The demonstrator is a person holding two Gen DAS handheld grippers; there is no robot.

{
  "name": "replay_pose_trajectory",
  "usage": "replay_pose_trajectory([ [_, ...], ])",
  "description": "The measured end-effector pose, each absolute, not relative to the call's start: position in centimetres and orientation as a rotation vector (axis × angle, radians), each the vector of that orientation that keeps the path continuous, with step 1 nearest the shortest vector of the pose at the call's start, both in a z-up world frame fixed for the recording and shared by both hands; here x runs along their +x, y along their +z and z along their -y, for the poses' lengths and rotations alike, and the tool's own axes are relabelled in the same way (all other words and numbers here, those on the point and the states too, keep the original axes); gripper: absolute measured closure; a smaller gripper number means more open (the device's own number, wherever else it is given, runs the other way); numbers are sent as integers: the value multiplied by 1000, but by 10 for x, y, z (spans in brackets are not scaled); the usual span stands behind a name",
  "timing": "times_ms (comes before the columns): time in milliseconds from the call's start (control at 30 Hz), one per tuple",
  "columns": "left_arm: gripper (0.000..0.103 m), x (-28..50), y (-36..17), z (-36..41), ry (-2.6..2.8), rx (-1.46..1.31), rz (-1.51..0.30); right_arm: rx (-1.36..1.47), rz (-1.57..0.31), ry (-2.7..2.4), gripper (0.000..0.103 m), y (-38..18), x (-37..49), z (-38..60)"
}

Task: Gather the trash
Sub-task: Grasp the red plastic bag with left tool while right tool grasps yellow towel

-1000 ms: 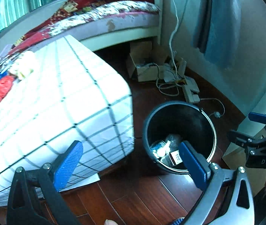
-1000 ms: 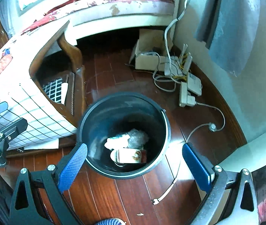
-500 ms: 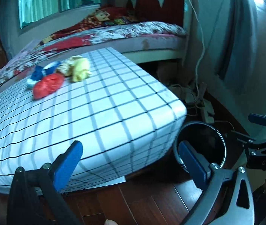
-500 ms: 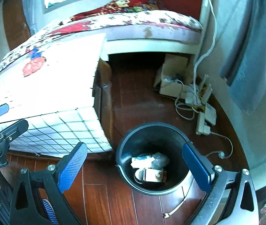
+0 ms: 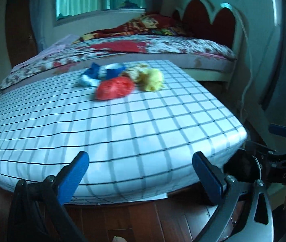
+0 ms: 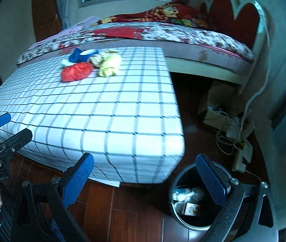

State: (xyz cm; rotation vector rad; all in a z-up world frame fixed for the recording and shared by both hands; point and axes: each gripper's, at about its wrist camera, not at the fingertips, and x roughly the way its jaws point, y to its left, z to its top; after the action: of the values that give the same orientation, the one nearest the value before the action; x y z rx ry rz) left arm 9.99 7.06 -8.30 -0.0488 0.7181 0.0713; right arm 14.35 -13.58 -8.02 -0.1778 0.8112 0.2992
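Trash lies at the far side of a table with a white checked cloth [image 5: 122, 125]: a crumpled red bag [image 5: 114, 87], a yellow wad [image 5: 152, 78], a blue cup [image 5: 114, 68] and a blue-white scrap [image 5: 89, 76]. The same pile shows in the right wrist view, with the red bag [image 6: 76, 71] and the yellow wad [image 6: 109, 64]. A black trash bin [image 6: 193, 199] with packets inside stands on the floor by the table's near right corner. My left gripper [image 5: 143, 173] is open and empty at the table's near edge. My right gripper [image 6: 145, 177] is open and empty above the bin.
A bed [image 6: 163, 34] with a floral cover and red headboard stands behind the table. A cardboard box [image 6: 219, 104], a power strip and cables [image 6: 235, 139] lie on the wooden floor at the right wall. The bin's rim [image 5: 241, 167] shows at the left wrist view's right.
Both grippers have risen and tilted up from the bin toward the table top. The trash pile on the cloth has come into fuller view. Both grippers stay open.
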Motion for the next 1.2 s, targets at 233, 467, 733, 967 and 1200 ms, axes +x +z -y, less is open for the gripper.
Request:
replay_pose_trajectory([
  [233,1,125,-80,-115,146,-64,-707,-215,-782,354,1,-69,181,88],
  [467,16,172,-85,-154,168,-107,-731,-223,-765,387,1,-69,235,56],
  [733,22,227,-92,-161,141,-89,-747,-144,-820,443,1,-84,299,32],
  [967,22,271,-100,-154,98,-100,-758,-99,-848,439,20,-99,350,19],
  [1200,30,306,-111,-152,83,-111,-794,-92,-892,482,33,-114,386,12],
])
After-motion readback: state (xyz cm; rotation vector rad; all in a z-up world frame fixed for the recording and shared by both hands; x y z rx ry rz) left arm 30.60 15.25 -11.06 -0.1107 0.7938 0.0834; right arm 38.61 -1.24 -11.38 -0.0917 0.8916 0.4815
